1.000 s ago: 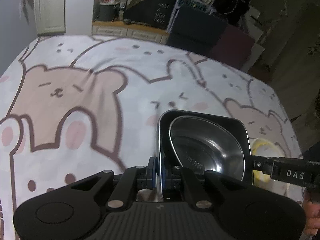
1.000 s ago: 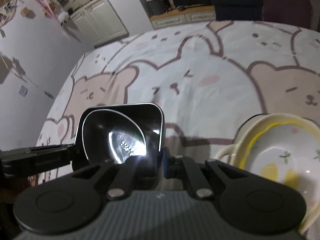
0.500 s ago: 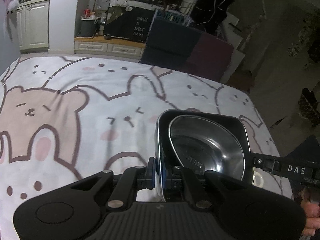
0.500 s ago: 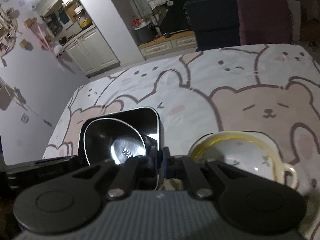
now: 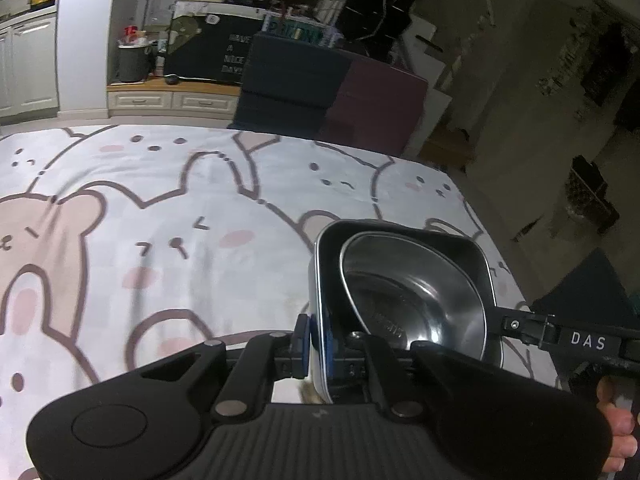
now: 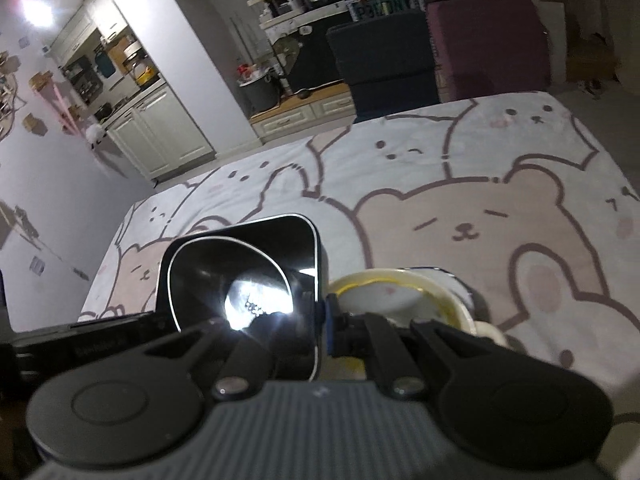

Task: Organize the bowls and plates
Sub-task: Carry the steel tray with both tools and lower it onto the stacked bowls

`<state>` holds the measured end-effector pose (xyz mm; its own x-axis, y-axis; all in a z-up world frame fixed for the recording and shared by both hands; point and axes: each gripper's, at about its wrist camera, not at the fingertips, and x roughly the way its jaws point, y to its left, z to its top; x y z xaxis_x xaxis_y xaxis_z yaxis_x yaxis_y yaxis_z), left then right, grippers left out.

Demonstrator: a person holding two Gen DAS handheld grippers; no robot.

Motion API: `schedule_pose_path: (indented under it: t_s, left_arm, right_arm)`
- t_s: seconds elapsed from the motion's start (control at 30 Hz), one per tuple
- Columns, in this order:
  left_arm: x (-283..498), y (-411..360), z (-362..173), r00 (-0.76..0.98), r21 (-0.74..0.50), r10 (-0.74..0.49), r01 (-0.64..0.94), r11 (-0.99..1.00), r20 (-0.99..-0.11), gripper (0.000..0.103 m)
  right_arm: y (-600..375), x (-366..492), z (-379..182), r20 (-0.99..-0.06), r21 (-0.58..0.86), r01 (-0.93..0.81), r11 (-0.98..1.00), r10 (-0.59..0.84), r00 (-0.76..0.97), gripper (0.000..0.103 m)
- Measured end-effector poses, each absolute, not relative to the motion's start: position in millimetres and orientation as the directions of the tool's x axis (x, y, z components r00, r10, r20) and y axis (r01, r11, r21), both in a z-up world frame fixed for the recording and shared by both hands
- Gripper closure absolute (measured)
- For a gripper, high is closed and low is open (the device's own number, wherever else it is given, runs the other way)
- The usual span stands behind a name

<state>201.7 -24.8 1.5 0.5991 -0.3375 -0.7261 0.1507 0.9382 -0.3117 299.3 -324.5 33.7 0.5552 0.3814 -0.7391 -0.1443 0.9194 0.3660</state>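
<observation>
A square dark metal tray (image 5: 404, 227) with a round steel bowl (image 5: 412, 292) inside it hangs above the bear-print tablecloth. My left gripper (image 5: 316, 340) is shut on the tray's left rim. In the right wrist view my right gripper (image 6: 322, 328) is shut on the right rim of the same tray (image 6: 296, 240), and the steel bowl (image 6: 224, 276) glints with a light reflection. A stack of yellow-rimmed ceramic bowls (image 6: 400, 296) with side handles sits on the cloth just right of the tray, partly hidden behind my right gripper.
The bear-print tablecloth (image 5: 180, 220) covers the whole table. Its far edge meets dark blue and maroon blocks (image 5: 332, 84), and its right edge (image 5: 480, 224) drops to the floor. A person's hand (image 5: 616, 440) shows at the lower right.
Both grippers have carried the tray to the right and a little up over the table. The ceramic bowl stack has slid from the right of the right wrist view towards its centre.
</observation>
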Motion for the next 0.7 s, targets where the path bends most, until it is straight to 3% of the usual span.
schedule_pose_path:
  t_s: [0.7]
  left_arm:
    - [217.4, -73.8, -31.9, 0.520, -0.329, -0.370, 0.173, 0.928, -0.770, 0.094]
  right_arm:
    - [-369.4, 302.0, 10.1, -0.781, 0.331, -0.061, 0.942, 0.310, 0.542, 0.098]
